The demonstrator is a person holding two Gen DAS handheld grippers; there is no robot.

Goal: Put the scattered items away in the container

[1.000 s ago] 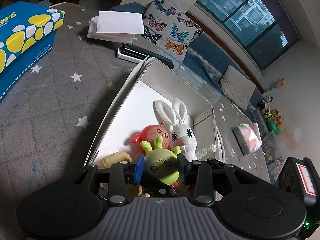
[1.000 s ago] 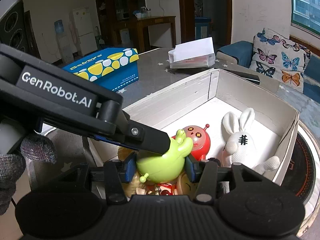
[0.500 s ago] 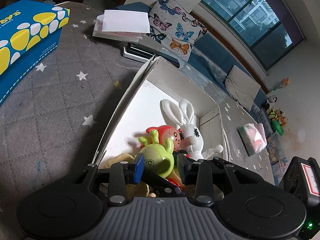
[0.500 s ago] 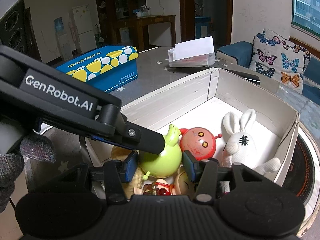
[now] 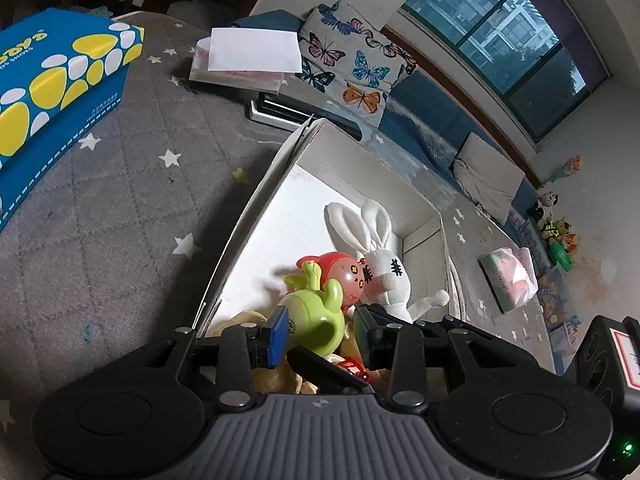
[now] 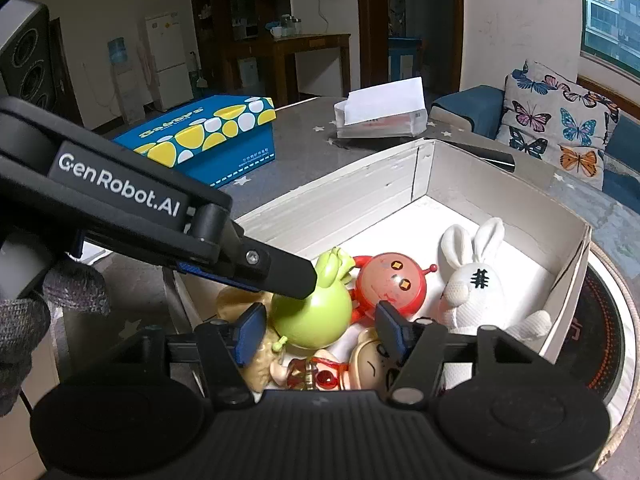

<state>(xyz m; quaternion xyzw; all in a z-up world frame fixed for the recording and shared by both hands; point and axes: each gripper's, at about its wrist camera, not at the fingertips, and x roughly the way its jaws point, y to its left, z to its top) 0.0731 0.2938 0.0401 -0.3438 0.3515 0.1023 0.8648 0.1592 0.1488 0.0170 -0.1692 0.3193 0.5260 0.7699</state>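
My worry is the green toy (image 6: 312,316) rolling off the pile once let go, since it sits on other toys, touching the red doll (image 6: 390,284) inside the white box (image 6: 348,196). My left tongs (image 5: 318,330) reach in from the near-left corner, angled down, fingers apart around the toy, seemingly only loosely touching. My right tongs (image 6: 320,330) hover low over the near end, spread wide, holding nothing.
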